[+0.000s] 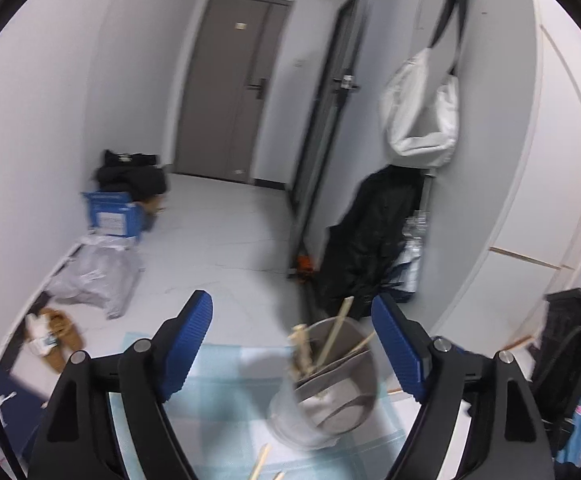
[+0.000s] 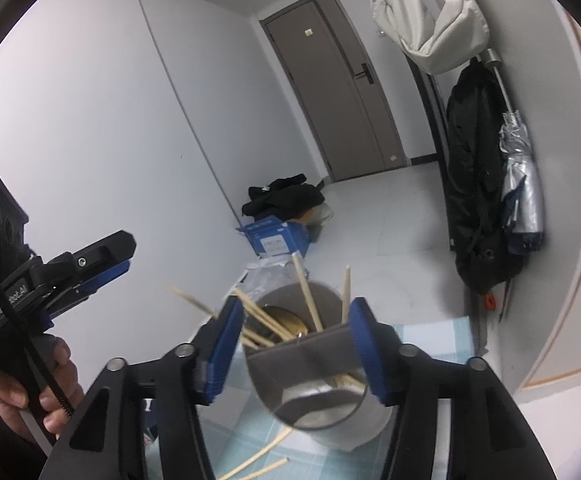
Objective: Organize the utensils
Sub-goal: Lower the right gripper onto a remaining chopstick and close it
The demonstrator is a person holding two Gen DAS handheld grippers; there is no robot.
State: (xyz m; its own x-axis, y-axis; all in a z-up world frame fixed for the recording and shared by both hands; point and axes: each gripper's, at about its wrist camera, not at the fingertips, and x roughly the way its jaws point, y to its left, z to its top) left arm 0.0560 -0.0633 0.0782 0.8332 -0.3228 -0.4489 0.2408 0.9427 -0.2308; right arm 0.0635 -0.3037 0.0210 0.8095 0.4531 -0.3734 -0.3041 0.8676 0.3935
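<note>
Left wrist view: the left gripper (image 1: 292, 344) is seen with its blue pads spread wide, nothing between them. A metal utensil holder (image 1: 324, 384) with an inner divider is seen ahead, nearer the right-hand pad (image 1: 398, 344), standing on a light blue checked cloth (image 1: 218, 408). Several chopsticks (image 1: 332, 332) lean inside it, tips above the rim; the frame is blurred here and a count cannot be made. Loose chopsticks (image 1: 260, 462) are seen on the cloth at the bottom edge. Beyond, a white tiled floor, a blue box (image 1: 114, 216), tan slippers (image 1: 60, 338) and a grey door (image 1: 230, 84) are noted.

Right wrist view: the right gripper (image 2: 294, 346) is seen with its jaws spread on either side of the holder's (image 2: 322, 404) upper part. Whether the pads touch the holder's wall cannot be told. Chopsticks (image 2: 306, 292) stick out of the rear compartment, fanned at different angles; pale sticks also show low in the front one. More chopsticks (image 2: 256, 460) lie loose on the cloth (image 2: 434, 340) below. At left the other gripper (image 2: 94, 268) is seen side-on, held by a hand (image 2: 38, 392), off to the left of the holder. A white bag (image 2: 430, 12) and a folded umbrella (image 2: 520, 184) hang on the right wall.
</note>
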